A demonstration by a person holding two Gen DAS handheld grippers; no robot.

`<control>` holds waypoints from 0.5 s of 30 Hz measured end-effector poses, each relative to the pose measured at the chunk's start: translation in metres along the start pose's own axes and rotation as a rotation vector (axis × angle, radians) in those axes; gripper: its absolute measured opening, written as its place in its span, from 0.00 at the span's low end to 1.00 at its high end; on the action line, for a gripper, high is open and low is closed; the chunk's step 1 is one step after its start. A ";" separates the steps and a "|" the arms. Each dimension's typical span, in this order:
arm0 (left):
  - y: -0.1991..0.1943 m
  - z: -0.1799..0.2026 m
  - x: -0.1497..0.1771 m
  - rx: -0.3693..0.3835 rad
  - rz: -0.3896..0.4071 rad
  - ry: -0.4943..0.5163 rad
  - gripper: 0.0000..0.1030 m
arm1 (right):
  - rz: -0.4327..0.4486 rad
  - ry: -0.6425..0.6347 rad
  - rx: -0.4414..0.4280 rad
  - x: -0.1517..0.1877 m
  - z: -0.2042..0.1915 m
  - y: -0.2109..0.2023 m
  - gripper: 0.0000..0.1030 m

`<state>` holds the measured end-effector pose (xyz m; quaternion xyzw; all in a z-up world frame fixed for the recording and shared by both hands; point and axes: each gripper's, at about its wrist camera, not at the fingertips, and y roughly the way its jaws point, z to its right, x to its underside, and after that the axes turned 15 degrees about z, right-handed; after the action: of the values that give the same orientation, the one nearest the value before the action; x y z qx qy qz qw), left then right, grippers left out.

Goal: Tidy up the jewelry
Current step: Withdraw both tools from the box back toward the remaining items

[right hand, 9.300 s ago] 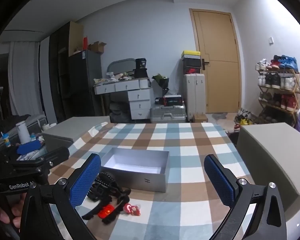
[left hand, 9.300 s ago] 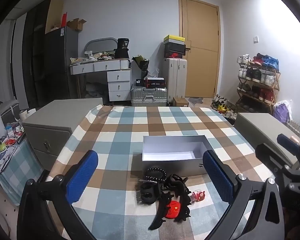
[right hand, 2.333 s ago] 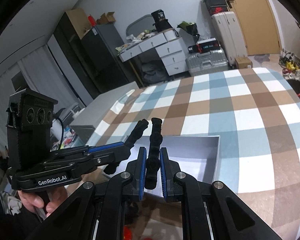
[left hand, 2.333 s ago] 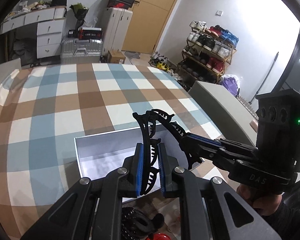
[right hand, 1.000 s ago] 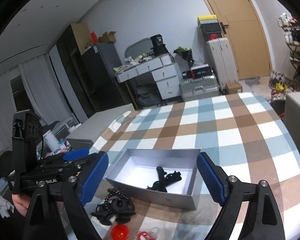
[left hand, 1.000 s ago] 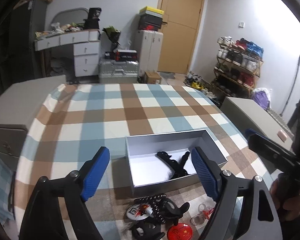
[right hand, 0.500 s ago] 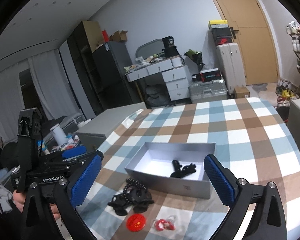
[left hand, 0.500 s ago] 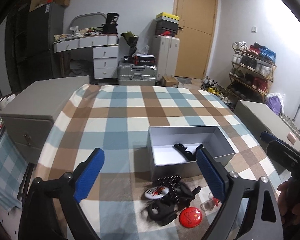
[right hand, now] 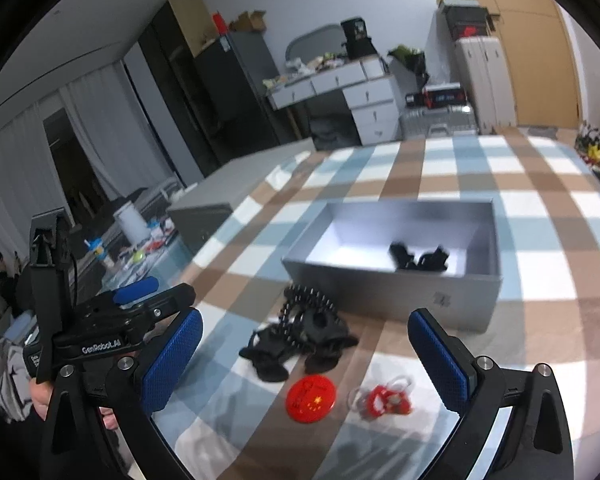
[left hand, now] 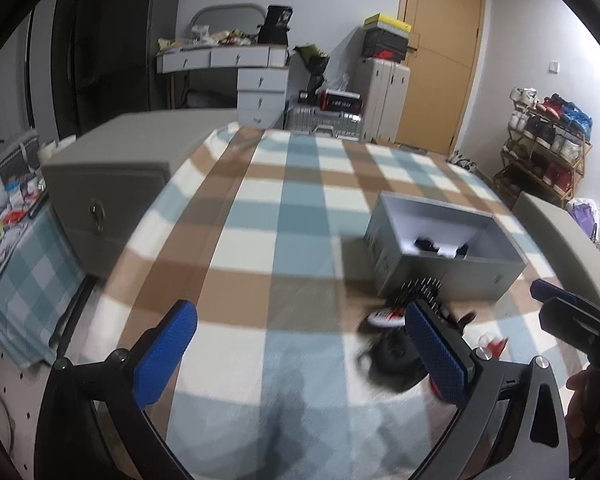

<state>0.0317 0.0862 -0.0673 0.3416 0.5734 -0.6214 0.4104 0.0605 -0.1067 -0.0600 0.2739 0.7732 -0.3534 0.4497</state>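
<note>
A grey open box (right hand: pixel 388 292) stands on the checked tablecloth with a black hair claw (right hand: pixel 418 258) inside; it also shows in the left wrist view (left hand: pixel 448 272). In front of it lies a pile of black hair clips and a beaded band (right hand: pixel 300 332), a red round badge (right hand: pixel 311 393) and a small red clip (right hand: pixel 386 400). My right gripper (right hand: pixel 308 360) is open and empty above these. My left gripper (left hand: pixel 300 352) is open and empty, left of the pile (left hand: pixel 396 352), and appears in the right wrist view (right hand: pixel 136 292).
A grey cabinet (left hand: pixel 104 176) stands by the table's left edge and another (left hand: pixel 560 232) at its right. A low side table with clutter (left hand: pixel 8 216) is at far left. The checked tablecloth (left hand: pixel 284 208) stretches to the far edge.
Both grippers have swung left and lower toward the table. The box and pile now sit to the right in the left wrist view. The hair claw stays in the box.
</note>
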 end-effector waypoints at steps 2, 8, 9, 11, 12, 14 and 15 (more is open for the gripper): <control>0.000 -0.004 0.007 -0.001 -0.017 -0.007 0.99 | -0.030 0.014 0.000 0.006 0.001 0.006 1.00; -0.002 -0.007 0.021 0.014 -0.056 -0.027 0.98 | -0.071 -0.041 0.058 0.020 0.002 0.006 1.00; -0.002 -0.007 0.023 0.020 -0.058 -0.028 0.98 | -0.074 -0.054 0.072 0.022 0.002 0.005 1.00; -0.004 -0.004 0.027 0.031 -0.062 -0.029 0.98 | -0.088 -0.078 0.103 0.026 0.005 0.002 1.00; -0.004 -0.002 0.029 0.038 -0.066 -0.030 0.98 | -0.095 -0.087 0.118 0.028 0.007 0.001 1.00; -0.005 0.000 0.033 0.053 -0.073 -0.029 0.98 | -0.103 -0.095 0.144 0.032 0.011 -0.002 1.00; -0.006 0.003 0.034 0.052 -0.076 -0.028 0.98 | -0.106 -0.096 0.154 0.032 0.013 -0.001 1.00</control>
<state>0.0120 0.0797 -0.0951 0.3214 0.5637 -0.6558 0.3857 0.0520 -0.1144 -0.0931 0.2492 0.7346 -0.4477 0.4447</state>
